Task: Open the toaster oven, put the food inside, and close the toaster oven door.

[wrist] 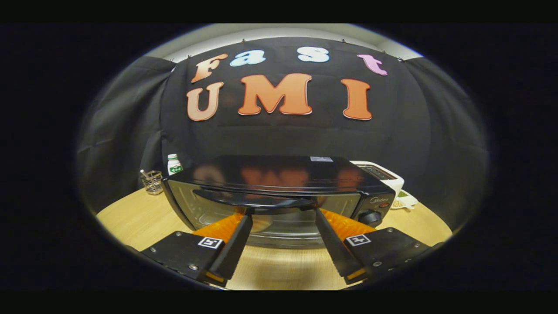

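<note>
Lined up on the toaster oven (279, 196) door handle (257, 199), door shut.
Sat mid-table (130, 218), front facing in; gripper (282, 214) fingers spread wide, tips just under the handle bar, gripping nothing, seemingly set to hook and pull down. No food spotted.

Black glossy oven (279, 192) sits on the wooden table, front facing the gripper (282, 214); door (270, 218) closed and upright, glass panel, dark bar handle (257, 199) across its top edge. Control knob (369, 216) on the panel right of the door. Gripper fingers spread wide, tips right at the handle's underside, nothing held between them.
</note>
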`<state>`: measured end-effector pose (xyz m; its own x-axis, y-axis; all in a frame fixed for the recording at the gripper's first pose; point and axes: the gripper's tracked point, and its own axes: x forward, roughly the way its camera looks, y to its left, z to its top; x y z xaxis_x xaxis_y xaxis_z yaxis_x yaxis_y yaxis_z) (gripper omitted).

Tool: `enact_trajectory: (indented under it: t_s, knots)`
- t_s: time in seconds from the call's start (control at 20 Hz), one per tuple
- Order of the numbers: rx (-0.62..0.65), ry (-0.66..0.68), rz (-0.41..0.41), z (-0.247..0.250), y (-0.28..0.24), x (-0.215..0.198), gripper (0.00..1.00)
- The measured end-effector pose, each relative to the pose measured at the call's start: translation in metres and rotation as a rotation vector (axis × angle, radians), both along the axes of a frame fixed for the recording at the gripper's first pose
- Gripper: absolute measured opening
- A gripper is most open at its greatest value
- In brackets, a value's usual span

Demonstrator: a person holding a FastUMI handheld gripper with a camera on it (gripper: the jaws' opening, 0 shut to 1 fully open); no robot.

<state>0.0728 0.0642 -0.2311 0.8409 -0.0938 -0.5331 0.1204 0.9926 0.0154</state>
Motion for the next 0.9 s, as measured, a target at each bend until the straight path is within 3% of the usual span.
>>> enact_trajectory:
  t_s: [0.4, 0.9]
  knots:
    - [-0.047, -0.09, 0.042, 0.049, -0.001, -0.028, 0.87]
    - [-0.199, -0.418, 0.046, 0.203, -0.022, -0.055, 0.92]
